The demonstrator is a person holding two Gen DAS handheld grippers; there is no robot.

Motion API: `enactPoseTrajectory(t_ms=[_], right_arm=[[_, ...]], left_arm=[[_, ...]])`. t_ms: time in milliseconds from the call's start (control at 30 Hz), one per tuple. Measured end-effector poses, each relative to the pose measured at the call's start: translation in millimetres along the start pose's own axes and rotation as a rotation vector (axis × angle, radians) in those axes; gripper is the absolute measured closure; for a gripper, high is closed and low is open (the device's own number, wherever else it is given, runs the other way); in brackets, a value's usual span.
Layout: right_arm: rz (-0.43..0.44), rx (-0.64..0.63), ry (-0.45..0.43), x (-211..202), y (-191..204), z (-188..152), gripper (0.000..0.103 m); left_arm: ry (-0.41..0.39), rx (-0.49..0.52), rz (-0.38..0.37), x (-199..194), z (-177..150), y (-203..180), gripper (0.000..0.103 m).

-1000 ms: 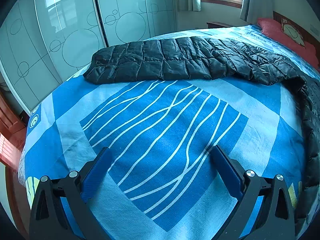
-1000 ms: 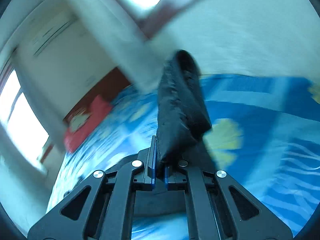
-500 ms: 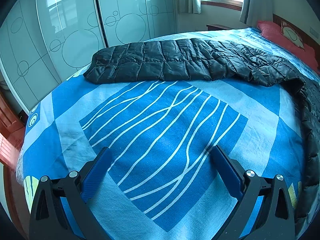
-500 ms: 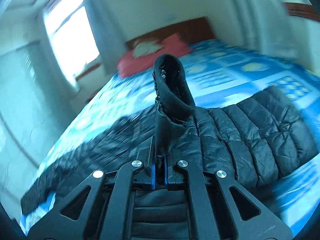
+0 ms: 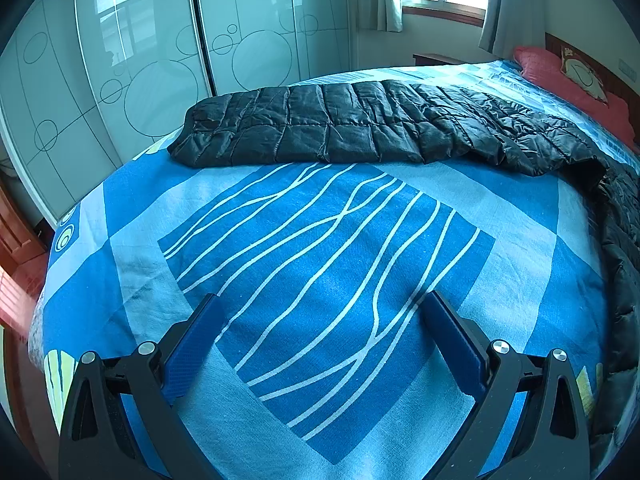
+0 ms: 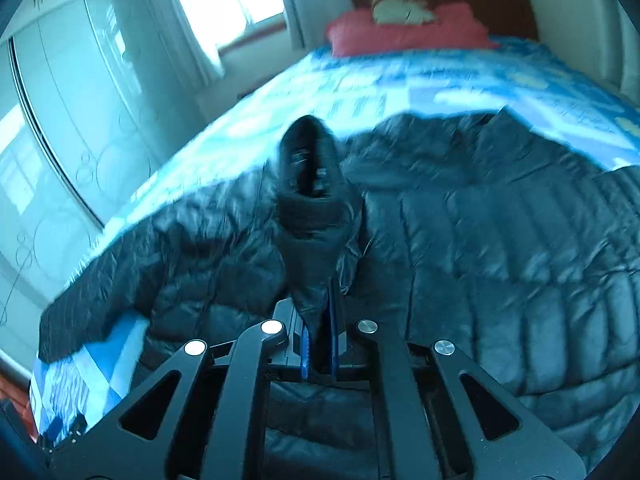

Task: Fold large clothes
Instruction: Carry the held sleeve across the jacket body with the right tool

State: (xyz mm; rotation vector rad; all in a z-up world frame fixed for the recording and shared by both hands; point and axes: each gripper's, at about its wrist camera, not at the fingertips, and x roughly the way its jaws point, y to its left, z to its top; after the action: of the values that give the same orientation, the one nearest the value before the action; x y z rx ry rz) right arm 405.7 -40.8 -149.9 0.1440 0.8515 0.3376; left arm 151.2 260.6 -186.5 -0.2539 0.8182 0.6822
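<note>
On the left, the left claw hangs spread wide over bare bedspread, holding nothing, its two blue pads well apart above the white wavy lines of the bed. Beyond it, one black quilted down jacket lies stretched across the far part of the bed, one end flat near the wardrobe side and the rest trailing round toward the right edge of that view.

On the right, the right claw is pressed together on a sleeve cuff of the same jacket, the cuff standing up out of the pads with the jacket body spread beneath it. The right wrist view is blurred, so finer detail of the pinch is hard to read.

The step in hand looks like bringing a sleeve in over the body, an early fold. The next move probably calls for laying the cuff flat on the quilted panels and letting go without dragging the slippery fabric; the left claw is free to pin the jacket or take its far end.

Count: one jacket, one bed, two claws, one red pillow at the headboard, and one mirrored wardrobe beside the bed.
</note>
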Motion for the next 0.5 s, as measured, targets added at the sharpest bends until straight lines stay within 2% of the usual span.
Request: enactPoseTrajectory(t_ms=[67,133,167,200,233,367,433,500], right_arm=[[-0.013,-0.013,0.053,10.7,2.7,-7.8,0.088],[0.015,-0.04,0.079,15.2,9.0,-12.4,0.07],[0.045,-0.065,0.073,9.8,14.5,-14.2,0.053],[0.069,-0.076,0.068,4.9,18.6,-15.8,0.032],[0.095,-0.089,0.051,-4.9,22.0,-17.6,0.028],[0.136,-0.144,-0.044,-62.7,10.2,-18.6,0.029],[0.11,-0.107,-0.079,-90.4,-24.9,-12.6,0.042],[0.058,-0.028,-0.1,-108.7,-68.7,-3.6,0.067]], left_arm=[[0.0,0.0,0.001,-0.2,0.1,-0.2,0.004],[0.001,0.0,0.001,-0.1,-0.1,-0.2,0.004],[0.001,0.0,0.001,-0.2,-0.1,-0.3,0.004],[0.001,0.0,0.001,-0.2,-0.1,-0.4,0.004],[0.0,0.0,0.001,-0.1,-0.2,-0.2,0.004],[0.001,0.0,0.0,-0.2,-0.2,-0.3,0.004],[0.001,0.0,0.001,-0.2,-0.3,-0.5,0.004],[0.0,0.001,0.002,-0.4,-0.4,-0.7,0.004]])
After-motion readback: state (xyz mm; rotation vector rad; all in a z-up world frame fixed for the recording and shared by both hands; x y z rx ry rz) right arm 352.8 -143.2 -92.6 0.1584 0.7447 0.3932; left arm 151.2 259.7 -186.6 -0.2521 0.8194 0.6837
